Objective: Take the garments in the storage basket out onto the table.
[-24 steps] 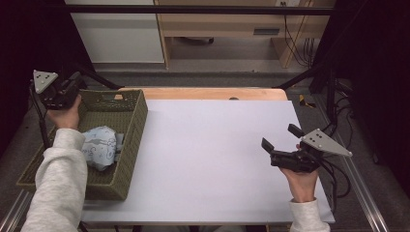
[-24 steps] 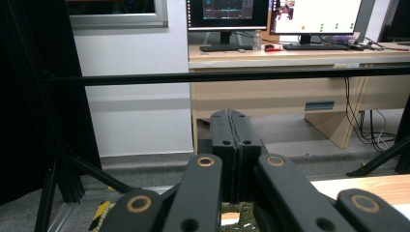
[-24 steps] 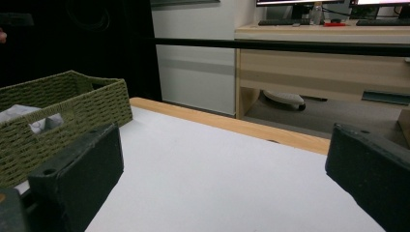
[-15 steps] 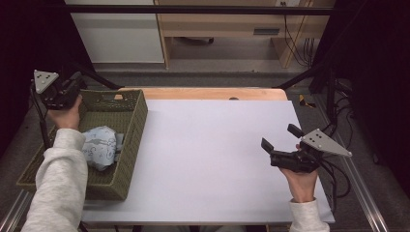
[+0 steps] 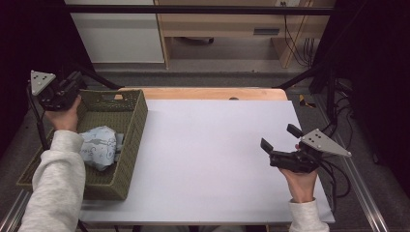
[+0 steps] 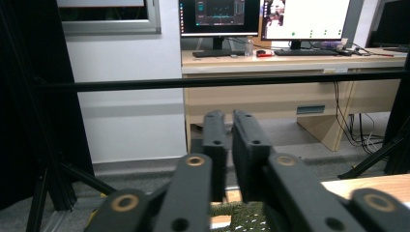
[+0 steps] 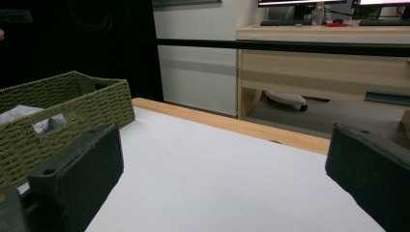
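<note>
No visible change; both hand-held grippers and basket (image 5: 126, 145) in place.

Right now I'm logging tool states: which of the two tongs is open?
The right tongs, over the white table, jaws spread wide. The left tongs, near the basket, have jaws nearly together.

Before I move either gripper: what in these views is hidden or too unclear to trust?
- Woven green basket, high view: its near left floor is covered by the person's grey sleeve.
- Crumpled pale blue patterned bundle inside it: what it is stays unclear; the sleeve hides part of it, and in the right gripper view the basket wall does.
- Left gripper: its own view points at the far desk, the basket cut off at the bottom edge.
- Right gripper: the white table under it is hidden.
</note>
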Demonstrator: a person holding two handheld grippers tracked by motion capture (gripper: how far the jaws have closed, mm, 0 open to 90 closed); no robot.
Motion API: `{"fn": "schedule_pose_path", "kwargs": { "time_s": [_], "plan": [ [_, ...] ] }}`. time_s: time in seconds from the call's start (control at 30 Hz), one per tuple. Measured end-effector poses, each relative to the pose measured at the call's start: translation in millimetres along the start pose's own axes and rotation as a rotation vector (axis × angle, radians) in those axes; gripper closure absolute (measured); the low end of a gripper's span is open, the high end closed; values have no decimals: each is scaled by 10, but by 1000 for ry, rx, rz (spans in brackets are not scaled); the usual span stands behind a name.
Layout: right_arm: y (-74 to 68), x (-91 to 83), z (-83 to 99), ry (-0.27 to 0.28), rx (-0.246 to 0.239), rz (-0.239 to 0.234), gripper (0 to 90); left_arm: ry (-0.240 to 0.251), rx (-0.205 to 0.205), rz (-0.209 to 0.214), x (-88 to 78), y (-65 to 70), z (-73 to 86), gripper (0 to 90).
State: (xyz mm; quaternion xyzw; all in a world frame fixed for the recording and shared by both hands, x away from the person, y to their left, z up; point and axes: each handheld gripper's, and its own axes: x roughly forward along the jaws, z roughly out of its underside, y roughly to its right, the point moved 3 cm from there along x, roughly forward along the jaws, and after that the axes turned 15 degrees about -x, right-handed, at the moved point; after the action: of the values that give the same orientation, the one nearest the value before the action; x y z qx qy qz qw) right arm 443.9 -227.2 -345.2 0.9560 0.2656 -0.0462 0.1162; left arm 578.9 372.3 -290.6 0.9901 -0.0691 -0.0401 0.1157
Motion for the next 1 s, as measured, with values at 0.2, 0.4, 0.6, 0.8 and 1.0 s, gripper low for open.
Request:
{"fn": "schedule_pose_path", "kwargs": {
  "time_s": [0.2, 0.4, 0.6, 0.8, 1.0],
  "plan": [
    [-7, -2, 1, 7, -6, -4, 3, -16, 11, 7, -64, 28, 16, 504],
    [-1, -7, -3, 9, -5, -3, 3, -31, -6, 22, -120, 42, 2, 281],
    [-11, 0, 2, 6, -6, -9, 3, -71, -26, 19, -178, 31, 0, 138],
    [-11, 6, 4, 9, -8, -12, 3, -112, -22, 14, -240, 14, 2, 63],
    [-16, 10, 3, 9, -5, -12, 3, -134, -6, 19, -297, 10, 23, 52]
  ]
}}
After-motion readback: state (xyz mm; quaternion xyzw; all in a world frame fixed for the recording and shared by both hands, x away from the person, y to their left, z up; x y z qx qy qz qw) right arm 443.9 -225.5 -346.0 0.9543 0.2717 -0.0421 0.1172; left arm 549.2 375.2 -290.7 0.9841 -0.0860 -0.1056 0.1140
